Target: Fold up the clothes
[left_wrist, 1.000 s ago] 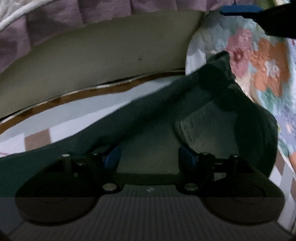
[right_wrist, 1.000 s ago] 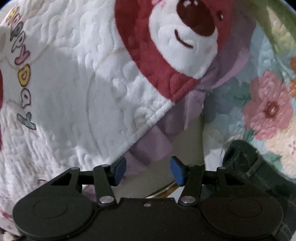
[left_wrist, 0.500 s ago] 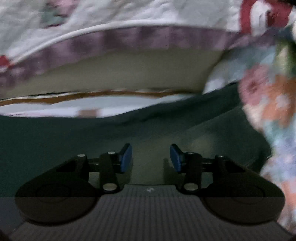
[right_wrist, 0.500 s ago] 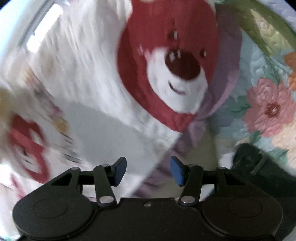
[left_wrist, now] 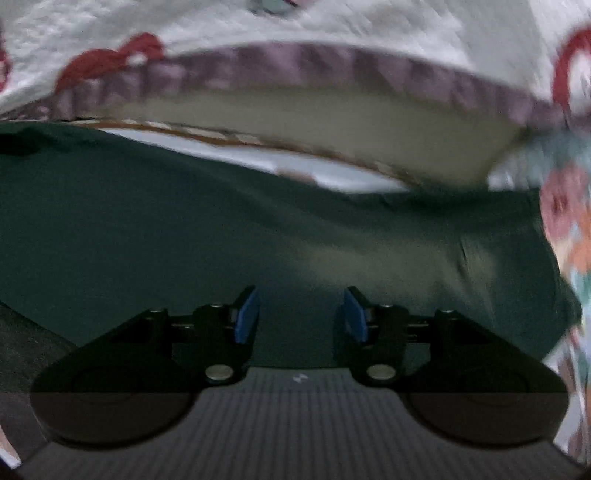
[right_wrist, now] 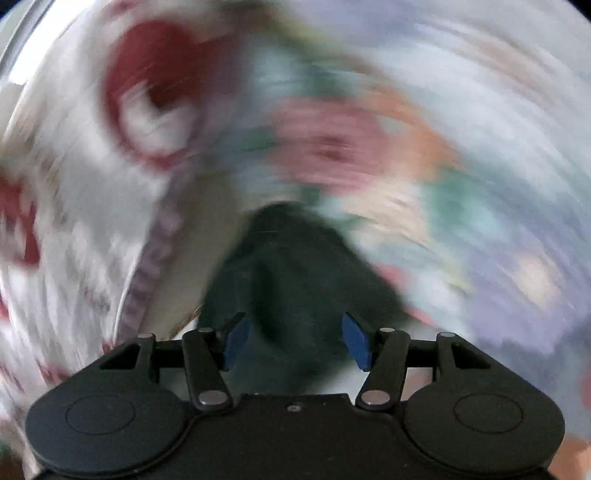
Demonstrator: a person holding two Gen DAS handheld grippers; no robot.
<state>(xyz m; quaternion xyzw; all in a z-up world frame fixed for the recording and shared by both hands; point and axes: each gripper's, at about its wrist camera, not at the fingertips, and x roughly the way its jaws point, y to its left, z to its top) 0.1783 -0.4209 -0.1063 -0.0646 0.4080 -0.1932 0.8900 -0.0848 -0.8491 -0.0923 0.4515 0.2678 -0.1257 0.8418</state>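
Blanket [left_wrist: 332, 22] overhang ahead – garment [left_wrist: 184, 229] below

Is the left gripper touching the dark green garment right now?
Cannot tell. In the left wrist view the opening left gripper sits over the dark green garment, with nothing between its jaws, but blur hides any gap.

The bed [left_wrist: 332, 110] I am working over is showing a bare beige strip of mattress side. A dark green garment [left_wrist: 184, 229] is lying spread across it below, a floral quilt [left_wrist: 565, 221] is lying just beside its right end, and a white fleece blanket [left_wrist: 369, 22] with red prints is draping over the far edge.
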